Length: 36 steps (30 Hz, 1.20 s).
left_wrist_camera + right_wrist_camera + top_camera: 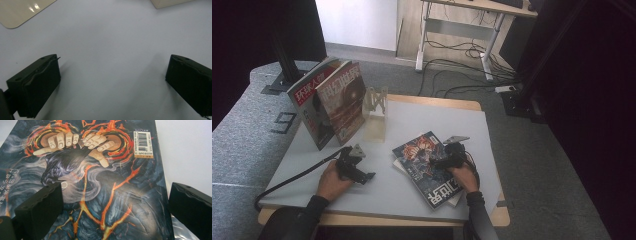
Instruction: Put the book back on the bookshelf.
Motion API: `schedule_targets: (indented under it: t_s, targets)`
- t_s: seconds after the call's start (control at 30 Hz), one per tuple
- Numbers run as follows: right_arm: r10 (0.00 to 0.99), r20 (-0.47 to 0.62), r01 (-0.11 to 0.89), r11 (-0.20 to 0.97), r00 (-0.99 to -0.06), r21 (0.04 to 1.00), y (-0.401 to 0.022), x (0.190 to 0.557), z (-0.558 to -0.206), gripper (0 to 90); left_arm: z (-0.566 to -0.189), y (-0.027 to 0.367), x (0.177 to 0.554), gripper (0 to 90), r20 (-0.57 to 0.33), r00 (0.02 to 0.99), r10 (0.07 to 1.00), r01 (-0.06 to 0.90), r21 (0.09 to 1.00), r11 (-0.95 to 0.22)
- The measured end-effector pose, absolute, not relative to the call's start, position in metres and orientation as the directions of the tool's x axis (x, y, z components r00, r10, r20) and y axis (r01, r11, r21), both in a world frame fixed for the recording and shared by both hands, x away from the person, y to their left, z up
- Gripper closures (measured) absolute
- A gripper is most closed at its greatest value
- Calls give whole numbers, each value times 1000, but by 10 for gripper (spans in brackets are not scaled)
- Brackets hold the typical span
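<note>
Magazine (428,167) with the fiery cover lies flat at the table's (422,120) right front, on top of another one. Right gripper (446,159) hovers over it, jaws spread wide, holding nothing; likely approach step, next it must lower and straddle the right edge. Right gripper view shows barcode (142,143); left gripper (112,82), also agape, sits over bare tabletop.

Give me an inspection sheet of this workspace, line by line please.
Surface: pale grey tabletop, wooden edge showing.
Job's things: dark magazine lies flat on another magazine; two magazines stand in a pale rack.
Clutter: nothing seen.
Grippers: left tool open over bare table; right tool open over the dark magazine's cover, right jaw past its edge.
Cables: black cable trails from left tool; floor cables behind.
Surroundings: grey carpet, desk behind, dark curtains.
</note>
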State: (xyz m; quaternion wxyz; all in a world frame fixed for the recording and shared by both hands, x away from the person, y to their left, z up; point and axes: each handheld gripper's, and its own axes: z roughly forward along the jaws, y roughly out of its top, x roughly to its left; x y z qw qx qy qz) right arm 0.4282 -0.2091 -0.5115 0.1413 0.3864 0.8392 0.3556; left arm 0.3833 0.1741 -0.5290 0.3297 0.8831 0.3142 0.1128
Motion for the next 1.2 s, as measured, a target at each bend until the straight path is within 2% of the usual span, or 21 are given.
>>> schedule_targets:
  t_s: [0.33, 1.2]
  targets:
    - [711, 46, 528, 474, -701, 705, -196, 417, -512, 1, -529, 174, 383, 0, -8, 777, 629, 480, 653, -585]
    - [827, 20, 575, 373, -562, 728, -274, 348, -514, 0, -529, 174, 383, 0, -8, 777, 629, 481, 653, -585]
